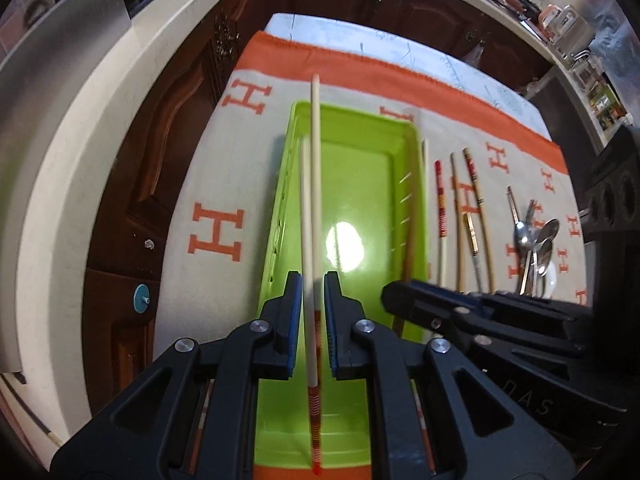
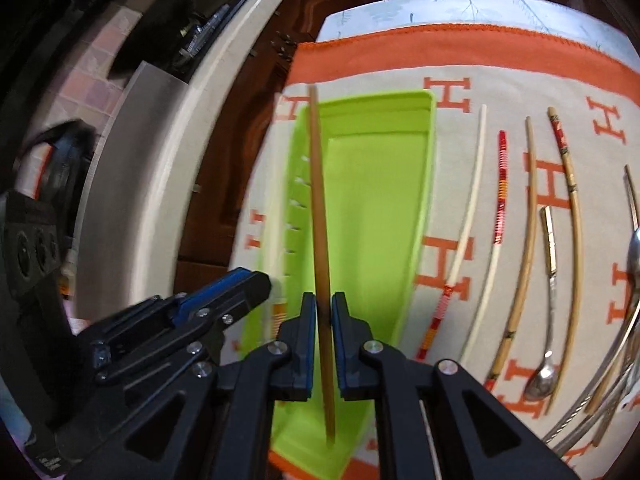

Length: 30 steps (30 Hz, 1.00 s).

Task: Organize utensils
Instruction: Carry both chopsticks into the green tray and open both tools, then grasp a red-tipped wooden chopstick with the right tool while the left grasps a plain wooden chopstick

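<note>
Lime-green plastic tray [image 1: 360, 184] is sitting on the orange-lettered cloth [image 1: 224, 184], both tools hovering over it. The left gripper [image 1: 313, 320] is pinching a white chopstick with a red-striped end [image 1: 315, 200]; the right gripper [image 2: 323, 320] is clamping a plain brown wooden chopstick [image 2: 318, 208]. Better to be lowering each parallel to the tray's length before releasing.

Orange "H" letters across the cloth [image 1: 224, 184]; perhaps "DAS" on the right gripper [image 1: 400, 292].

Dark carved wooden cabinet doors [image 1: 168, 128] stand below a pale curved countertop [image 1: 60, 128]. Pink wall tiles [image 2: 84, 84] behind. A cluttered shelf [image 1: 568, 28] at far right.
</note>
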### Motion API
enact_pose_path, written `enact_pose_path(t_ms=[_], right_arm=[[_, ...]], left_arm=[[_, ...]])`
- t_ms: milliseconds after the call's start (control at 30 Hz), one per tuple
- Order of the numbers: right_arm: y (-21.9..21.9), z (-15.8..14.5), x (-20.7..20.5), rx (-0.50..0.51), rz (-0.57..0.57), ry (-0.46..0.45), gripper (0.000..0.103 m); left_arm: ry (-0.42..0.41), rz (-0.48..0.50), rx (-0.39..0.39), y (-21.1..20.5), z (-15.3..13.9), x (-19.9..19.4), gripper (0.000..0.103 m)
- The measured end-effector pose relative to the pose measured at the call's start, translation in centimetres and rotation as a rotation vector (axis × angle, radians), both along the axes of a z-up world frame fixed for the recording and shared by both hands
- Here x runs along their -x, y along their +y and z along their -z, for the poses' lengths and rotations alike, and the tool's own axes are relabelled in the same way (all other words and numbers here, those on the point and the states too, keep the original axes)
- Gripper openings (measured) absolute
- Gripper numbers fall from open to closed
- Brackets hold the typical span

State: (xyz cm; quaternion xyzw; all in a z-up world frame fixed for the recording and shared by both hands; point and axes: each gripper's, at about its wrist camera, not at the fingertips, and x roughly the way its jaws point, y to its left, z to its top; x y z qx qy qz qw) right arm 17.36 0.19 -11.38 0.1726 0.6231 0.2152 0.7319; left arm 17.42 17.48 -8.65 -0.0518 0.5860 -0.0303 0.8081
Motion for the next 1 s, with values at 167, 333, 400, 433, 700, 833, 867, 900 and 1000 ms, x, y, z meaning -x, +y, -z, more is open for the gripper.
enact_pose_path(t_ms=[167, 333, 400, 433, 700, 833, 867, 900, 1000], right_arm=[[-0.4, -0.3, 0.5, 0.041, -0.013, -0.028, 0.023], [-3.3, -1.2, 1.3, 0.042, 0.013, -0.033, 0.047], [-4.1, -1.6, 1.7, 0.046, 0.012, -0.037, 0.047], [-4.7, -1.9, 2.1, 0.056, 0.004, -0.044, 0.047], [-8.6, -4.3, 4.4, 0.081, 0.059, -0.132, 0.048], [-10.9, -5.7, 5.6, 0.161, 0.091, -0.201, 0.05], [-11.3, -5.9, 5.8, 0.164, 0.087, -0.199, 0.053], [-11.8, -6.0, 6.0, 0.163, 0.086, -0.194, 0.061], [-13.5, -6.6, 6.7, 0.151, 0.105, -0.209, 0.065]], left_arm=[[0.023, 0.004, 0.002, -0.5, 1.1, 0.2, 0.015], [0.006, -0.023, 0.002, -0.7, 0.3, 0.5, 0.043], [-0.028, -0.02, -0.007, -1.0, -0.6, 0.9, 0.043], [-0.04, -0.016, -0.012, -1.1, -1.0, 1.1, 0.043], [-0.166, 0.046, 0.031, -3.6, -4.7, 3.6, 0.043], [-0.162, 0.104, 0.048, -5.4, -5.9, 4.8, 0.043], [-0.159, 0.116, 0.046, -5.8, -6.3, 5.1, 0.043], [-0.158, 0.125, 0.05, -6.3, -6.5, 5.4, 0.043], [-0.18, 0.152, 0.061, -7.7, -7.5, 6.3, 0.044]])
